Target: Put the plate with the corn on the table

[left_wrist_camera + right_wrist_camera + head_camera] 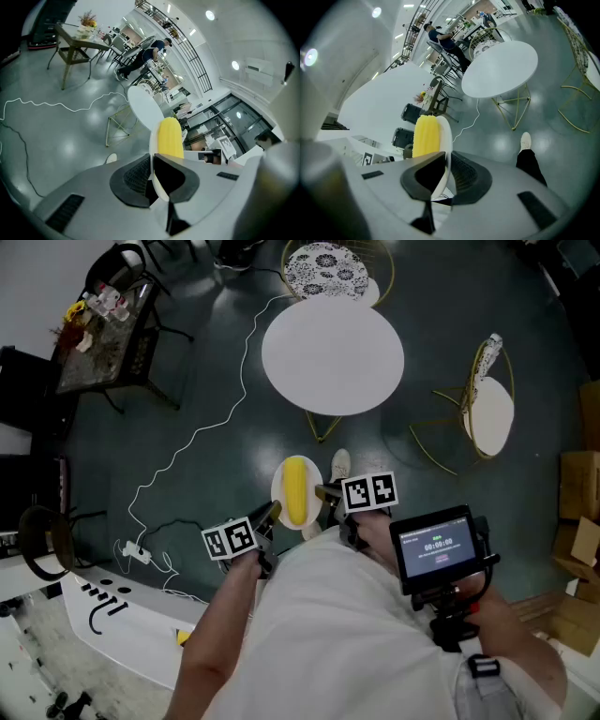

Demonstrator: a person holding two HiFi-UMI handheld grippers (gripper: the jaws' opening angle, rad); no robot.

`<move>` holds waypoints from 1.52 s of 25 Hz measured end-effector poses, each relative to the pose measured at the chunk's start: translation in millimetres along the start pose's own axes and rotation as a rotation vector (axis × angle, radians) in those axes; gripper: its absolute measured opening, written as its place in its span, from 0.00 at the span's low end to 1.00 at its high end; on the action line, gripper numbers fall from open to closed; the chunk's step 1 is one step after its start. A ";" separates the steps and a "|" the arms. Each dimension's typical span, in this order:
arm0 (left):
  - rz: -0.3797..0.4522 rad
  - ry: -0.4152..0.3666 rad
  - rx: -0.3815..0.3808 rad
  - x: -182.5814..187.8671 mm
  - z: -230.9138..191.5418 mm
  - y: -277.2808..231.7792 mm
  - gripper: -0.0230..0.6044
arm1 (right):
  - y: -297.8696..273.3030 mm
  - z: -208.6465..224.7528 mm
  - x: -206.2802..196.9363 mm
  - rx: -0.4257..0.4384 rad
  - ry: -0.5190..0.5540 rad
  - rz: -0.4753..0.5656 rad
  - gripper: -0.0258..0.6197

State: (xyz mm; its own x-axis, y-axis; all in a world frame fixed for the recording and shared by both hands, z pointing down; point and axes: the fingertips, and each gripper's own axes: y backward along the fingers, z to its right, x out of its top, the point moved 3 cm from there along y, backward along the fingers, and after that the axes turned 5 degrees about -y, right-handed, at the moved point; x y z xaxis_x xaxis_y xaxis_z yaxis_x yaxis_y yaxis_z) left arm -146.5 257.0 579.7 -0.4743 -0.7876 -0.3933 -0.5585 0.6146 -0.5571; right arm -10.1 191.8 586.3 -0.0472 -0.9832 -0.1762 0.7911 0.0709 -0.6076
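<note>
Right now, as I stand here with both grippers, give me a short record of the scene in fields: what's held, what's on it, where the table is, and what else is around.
held item: plate, white, carried above the floor
on it: corn, one yellow cob lying lengthwise
left gripper: fingers closed on the plate's left rim
right gripper: fingers closed on the opposite rim
table: round, white, ahead of the plate
task state: plate not yet on the table
nearby: two gold wire chairs by the table; white cable across the floor

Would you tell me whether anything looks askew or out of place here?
Nothing with the load: the plate is held level by the left gripper and right gripper, corn centred. Only a loose cable snakes across the floor.
</note>
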 end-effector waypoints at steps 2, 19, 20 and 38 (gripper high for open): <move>-0.002 0.023 -0.006 -6.1 -2.1 8.8 0.09 | -1.3 -5.0 -8.6 -0.010 -0.010 -0.008 0.11; 0.014 0.000 -0.055 -43.0 34.0 40.2 0.08 | 37.2 -14.3 -55.5 0.011 -0.009 0.046 0.11; 0.013 0.001 -0.057 -44.3 34.0 39.4 0.08 | 37.5 -13.1 -56.3 0.010 -0.008 0.047 0.11; -0.072 -0.048 -0.114 -58.5 60.5 1.1 0.08 | 80.3 16.5 -60.4 -0.055 -0.051 0.143 0.11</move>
State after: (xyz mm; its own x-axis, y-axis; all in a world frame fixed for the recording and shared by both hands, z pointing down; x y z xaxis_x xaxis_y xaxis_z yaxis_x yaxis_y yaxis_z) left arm -78.1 301.0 557.8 -0.3987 -0.8293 -0.3915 -0.6646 0.5554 -0.4998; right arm 66.3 254.1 560.9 0.0960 -0.9695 -0.2255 0.7531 0.2189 -0.6204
